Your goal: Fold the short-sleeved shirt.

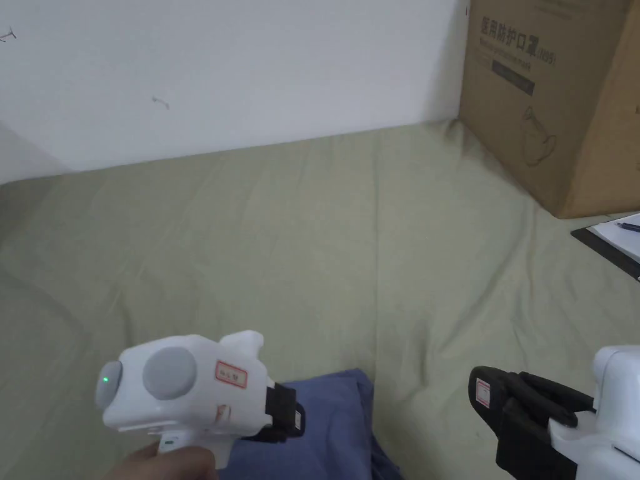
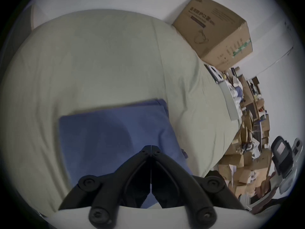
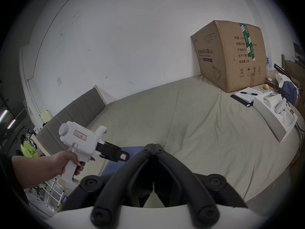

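Observation:
A blue shirt (image 2: 107, 133) lies folded into a neat rectangle on the pale green bed sheet (image 1: 312, 250) near the bed's front edge; a corner of the shirt (image 1: 331, 419) shows at the bottom of the head view. My left gripper (image 2: 151, 148) hovers above the shirt, jaws pressed together with nothing between them. The left gripper (image 1: 294, 420) is white with black jaws, held by a hand. My right gripper (image 3: 153, 147) is shut and empty, raised to the right of the shirt, pointing left in the head view (image 1: 484, 390).
A large cardboard box (image 1: 550, 100) stands at the bed's far right against the white wall. A black clipboard with paper and a pen (image 1: 615, 240) lies beside it. A white open box (image 3: 274, 112) sits at the right edge of the bed. Cluttered boxes (image 2: 247, 158) are beyond the bed.

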Available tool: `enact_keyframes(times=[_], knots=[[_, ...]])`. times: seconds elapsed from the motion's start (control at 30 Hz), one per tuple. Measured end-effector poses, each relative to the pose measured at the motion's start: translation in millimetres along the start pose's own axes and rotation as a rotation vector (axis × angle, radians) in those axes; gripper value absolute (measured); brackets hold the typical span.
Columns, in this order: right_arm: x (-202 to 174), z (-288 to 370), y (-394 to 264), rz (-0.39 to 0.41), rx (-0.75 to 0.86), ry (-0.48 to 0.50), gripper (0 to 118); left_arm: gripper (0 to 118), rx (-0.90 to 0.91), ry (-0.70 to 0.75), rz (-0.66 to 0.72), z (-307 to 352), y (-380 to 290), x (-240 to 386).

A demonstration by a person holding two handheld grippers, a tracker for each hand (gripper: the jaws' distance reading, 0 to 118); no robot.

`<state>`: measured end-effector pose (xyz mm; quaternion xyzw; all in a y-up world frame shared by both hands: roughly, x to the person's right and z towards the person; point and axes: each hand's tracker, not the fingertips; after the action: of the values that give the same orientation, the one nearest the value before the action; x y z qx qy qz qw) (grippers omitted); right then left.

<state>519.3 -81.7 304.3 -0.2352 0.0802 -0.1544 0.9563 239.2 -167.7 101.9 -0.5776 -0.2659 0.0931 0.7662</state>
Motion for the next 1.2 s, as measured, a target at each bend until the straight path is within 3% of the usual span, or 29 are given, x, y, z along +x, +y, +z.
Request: enact_keyframes(times=[0.3, 0.4, 0.47, 0.63, 0.73, 0.83, 0.93, 1.0, 1.07, 1.2], knots=[[4, 0, 0, -0.002, -0.020, -0.026, 0, 1, -0.068, -0.030, -0.016, -72, -10, 44], [1, 5, 4, -0.010, -0.013, -0.019, 0, 1, 0.052, -0.302, 0.007, -33, -16, 55], [-3, 11, 9, -0.017, 0.008, 0.001, 0, 1, 0.220, -0.338, -0.010, 14, -26, 60], [-27, 36, 32, 0.038, 0.130, 0.042, 0, 0, 0.721, -0.136, -0.186, 144, -74, 68], [-46, 51, 46, 0.098, 0.212, 0.061, 0, 0, 1.006, 0.159, -0.308, 204, -115, 80], [-68, 60, 54, 0.168, 0.319, 0.057, 0, 0, 1.184, 0.395, -0.265, 233, -144, 82], [-83, 65, 50, 0.256, 0.458, -0.020, 0, 0, 1.297, 0.546, -0.304, 239, -159, 76], [-81, 66, 38, 0.266, 0.592, -0.013, 0, 0, 1.334, 0.572, -0.336, 234, -163, 67], [-82, 59, 31, 0.334, 0.600, -0.105, 0, 0, 1.309, 0.505, -0.278, 228, -162, 51], [-79, 44, 8, 0.392, 0.608, -0.352, 0, 0, 1.268, 0.569, -0.232, 205, -163, 29]])
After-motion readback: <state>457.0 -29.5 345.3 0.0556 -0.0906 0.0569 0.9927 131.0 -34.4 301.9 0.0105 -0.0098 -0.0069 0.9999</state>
